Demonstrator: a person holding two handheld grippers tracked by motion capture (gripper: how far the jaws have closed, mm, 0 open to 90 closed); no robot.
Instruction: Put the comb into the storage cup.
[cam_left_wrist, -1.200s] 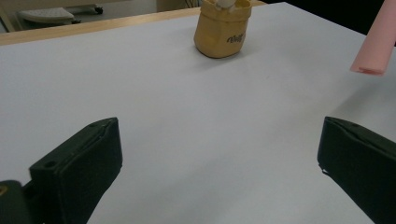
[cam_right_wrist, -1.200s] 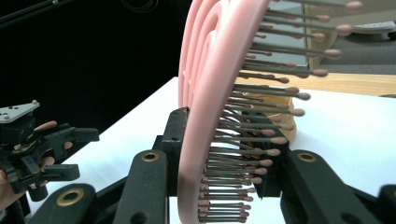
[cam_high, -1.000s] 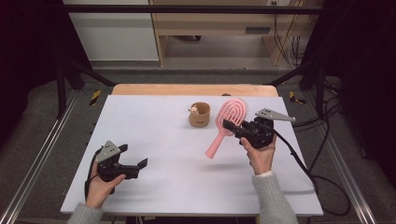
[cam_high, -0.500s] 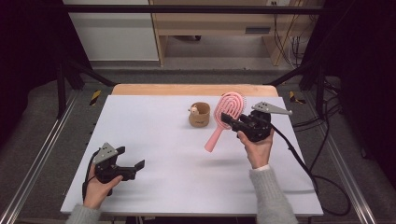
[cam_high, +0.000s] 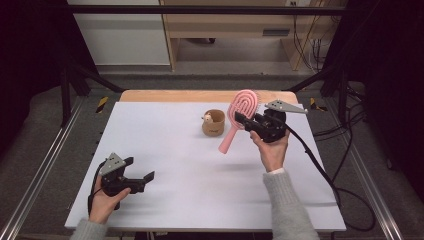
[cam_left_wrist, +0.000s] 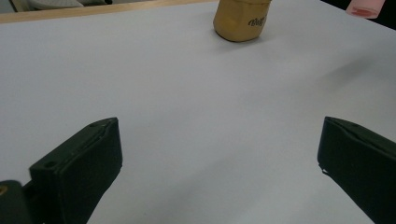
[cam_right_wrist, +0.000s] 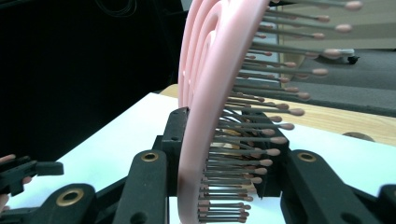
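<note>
While the left gripper (cam_high: 142, 179) rests at lower left, jaws apart and empty, the right gripper (cam_high: 243, 121) has lifted the brush (cam_high: 239, 115) off the table (cam_high: 165, 140) (clamped by its head), carrying it toward the cup (cam_high: 213, 123), seemingly its destination.

My pink hairbrush (cam_right_wrist: 201, 140) looks like smooth, a bit shiny plastic. My claws (cam_high: 250, 121) are matt black plastic. The table (cam_high: 175, 150) top is matt white, with a wood edge.
</note>
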